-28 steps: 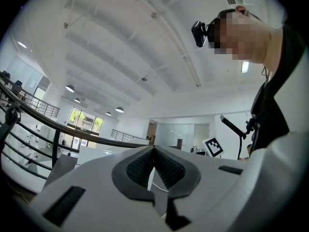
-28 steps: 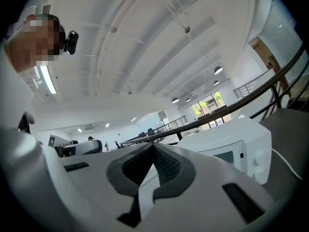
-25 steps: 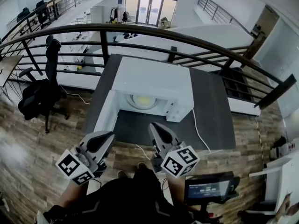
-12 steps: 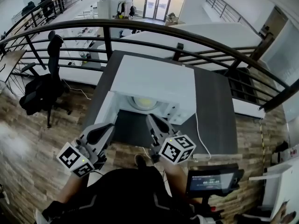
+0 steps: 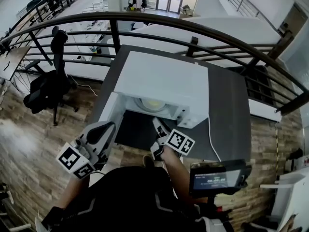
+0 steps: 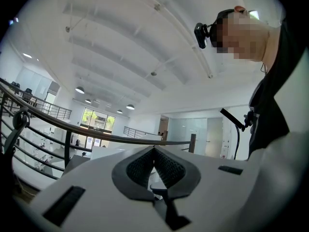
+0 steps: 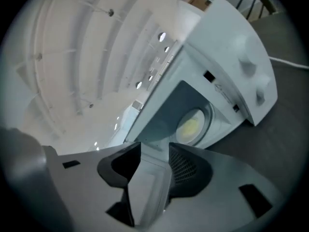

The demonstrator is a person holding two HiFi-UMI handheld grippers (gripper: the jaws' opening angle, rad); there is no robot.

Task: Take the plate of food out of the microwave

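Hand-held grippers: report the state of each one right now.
Left hand-held gripper: shut, empty.
Right hand-held gripper: open, jaws just opening, nothing between them.

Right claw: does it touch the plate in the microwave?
Apart. The right gripper view shows the plate inside the microwave, well beyond the right claw, whose jaws have just been opening with nothing between them.

table (image 5: 229, 105): dark grey, against railing | railing (image 5: 145, 19): black, curved, behind table | chair (image 5: 48, 88): black, left, on floor | cable (image 5: 211, 139): white, across table's right part | screen (image 5: 215, 180): lit, lower right | floor (image 5: 29, 144): wood planks
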